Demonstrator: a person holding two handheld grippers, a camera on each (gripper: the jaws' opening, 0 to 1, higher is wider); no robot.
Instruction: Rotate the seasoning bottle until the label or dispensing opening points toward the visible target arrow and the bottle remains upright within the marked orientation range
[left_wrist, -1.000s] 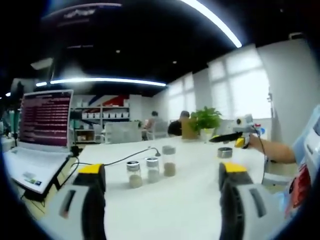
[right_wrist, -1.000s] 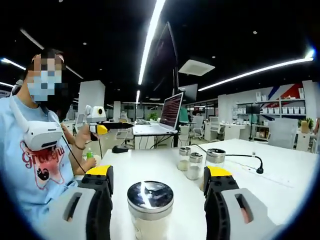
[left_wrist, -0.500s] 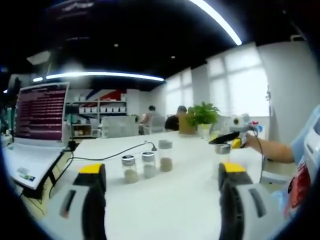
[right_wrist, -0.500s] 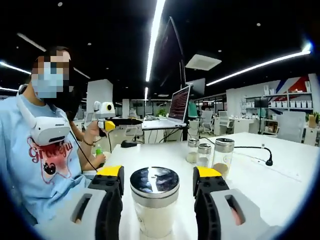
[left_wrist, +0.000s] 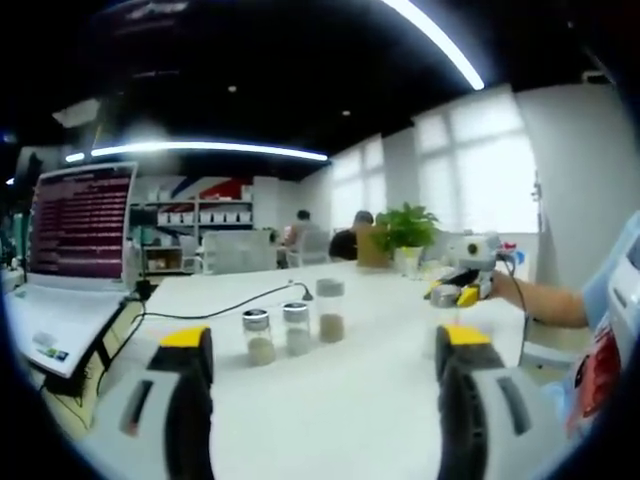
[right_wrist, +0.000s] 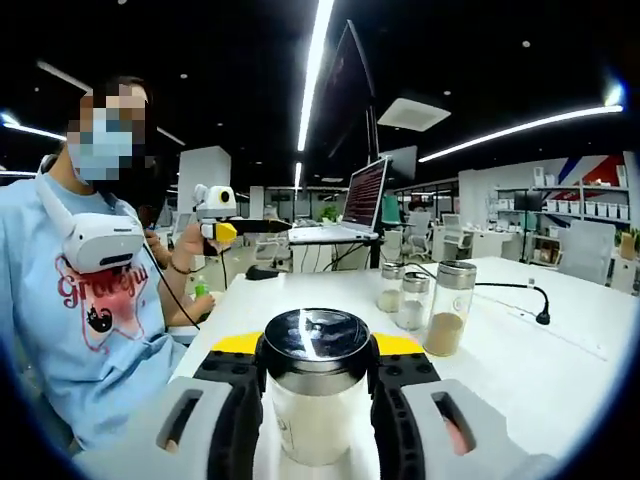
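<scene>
Right claw (right_wrist: 318, 392) is clamped on the seasoning bottle (right_wrist: 316, 400) standing on the table (right_wrist: 520, 360); left claw (left_wrist: 315, 400) hangs wide open, empty. Next, likely: twist it upright toward the arrow.

Seasoning bottle (right_wrist: 316, 388) standing upright on a white table (right_wrist: 520, 360), clear glass with pale contents and a shiny metal lid, clamped at both sides by the right gripper (right_wrist: 316, 400); label and dispensing opening not discernible
</scene>
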